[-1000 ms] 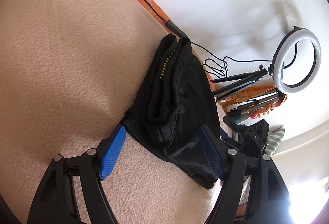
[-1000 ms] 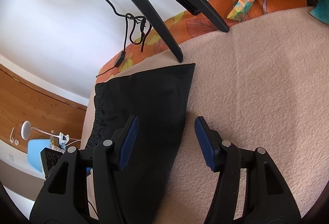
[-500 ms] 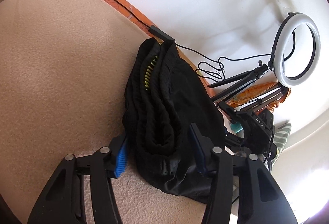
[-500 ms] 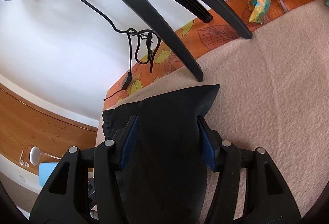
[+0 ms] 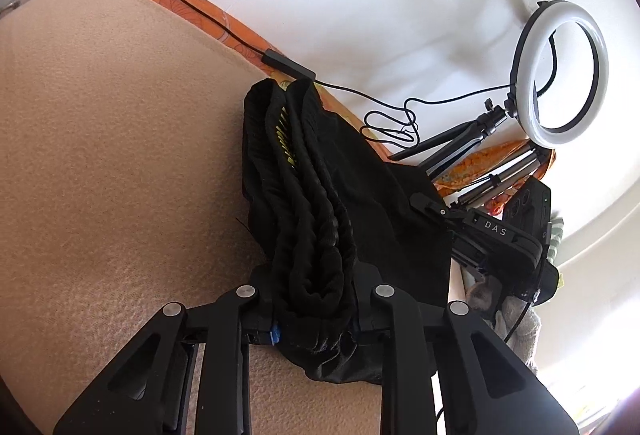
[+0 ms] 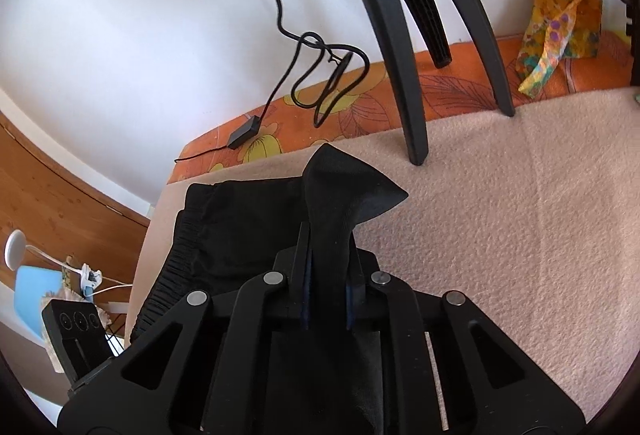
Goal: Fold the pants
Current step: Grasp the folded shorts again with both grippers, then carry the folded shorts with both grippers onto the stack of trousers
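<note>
The pants (image 5: 320,195) lie near the far edge of the blanket (image 5: 112,155), close to the wall, already doubled into a thick stack: several layers of elastic waistband sit one on another, with a yellow label showing between them. So at least one fold looks done, though how many cannot be told.

The left gripper (image 5: 314,309) is clenched on the near end of that waistband bundle, its fingers pressed in on both sides of the cloth. The black fabric sags a little below them onto the blanket.

At the other end, the right gripper (image 6: 326,299) is clamped on a corner of the pants (image 6: 240,231), which stands up in a peak between its fingers, raised off the blanket (image 6: 520,235). The rest of the cloth lies flat to its left, by the blanket's far left corner, just short of the tripod leg (image 6: 400,55).

With both ends gripped, one more fold or a final smoothing and set-down seems to be what is left.
</note>
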### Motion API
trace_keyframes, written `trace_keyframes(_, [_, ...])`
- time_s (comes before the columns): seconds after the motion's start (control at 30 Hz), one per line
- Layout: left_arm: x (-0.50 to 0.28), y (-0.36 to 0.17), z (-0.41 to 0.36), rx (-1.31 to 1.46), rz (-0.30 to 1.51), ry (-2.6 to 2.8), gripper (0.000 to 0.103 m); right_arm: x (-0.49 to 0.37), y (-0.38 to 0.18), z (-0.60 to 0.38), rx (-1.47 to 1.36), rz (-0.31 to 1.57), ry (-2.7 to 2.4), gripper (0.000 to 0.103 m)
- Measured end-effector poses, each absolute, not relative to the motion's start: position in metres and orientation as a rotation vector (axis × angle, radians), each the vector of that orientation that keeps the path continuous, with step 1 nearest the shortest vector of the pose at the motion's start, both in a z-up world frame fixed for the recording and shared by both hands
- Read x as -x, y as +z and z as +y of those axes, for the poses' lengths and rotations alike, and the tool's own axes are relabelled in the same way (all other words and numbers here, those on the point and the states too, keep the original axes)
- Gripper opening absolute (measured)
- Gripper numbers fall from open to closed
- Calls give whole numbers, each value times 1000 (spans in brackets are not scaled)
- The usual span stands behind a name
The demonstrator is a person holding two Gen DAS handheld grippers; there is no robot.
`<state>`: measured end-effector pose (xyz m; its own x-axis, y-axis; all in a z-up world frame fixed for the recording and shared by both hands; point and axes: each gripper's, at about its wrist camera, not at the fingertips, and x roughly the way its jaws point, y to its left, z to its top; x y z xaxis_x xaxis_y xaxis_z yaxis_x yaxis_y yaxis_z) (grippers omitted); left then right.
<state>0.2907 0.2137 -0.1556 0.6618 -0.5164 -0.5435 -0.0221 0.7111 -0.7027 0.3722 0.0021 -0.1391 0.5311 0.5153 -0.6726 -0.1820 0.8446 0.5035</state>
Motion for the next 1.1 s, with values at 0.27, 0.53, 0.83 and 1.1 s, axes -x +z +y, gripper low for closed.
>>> trace_keyframes(0.27, [-271,-132,189,650,802,-364,20,-341,-91,17,-243,853,446,12])
trace_keyframes(0.53, [-251,-101,143,592,769,-443,20,-307,-51,-14,-201,805,435,11])
trace_keyframes(0.83, [-229,-71,73,490,726,-514,20,-264,-11,-69,-170,749,379,11])
trace_keyframes(1.1, [-210,-52,14,421,708,-603,20,-222,17,-120,-142,704,332,11])
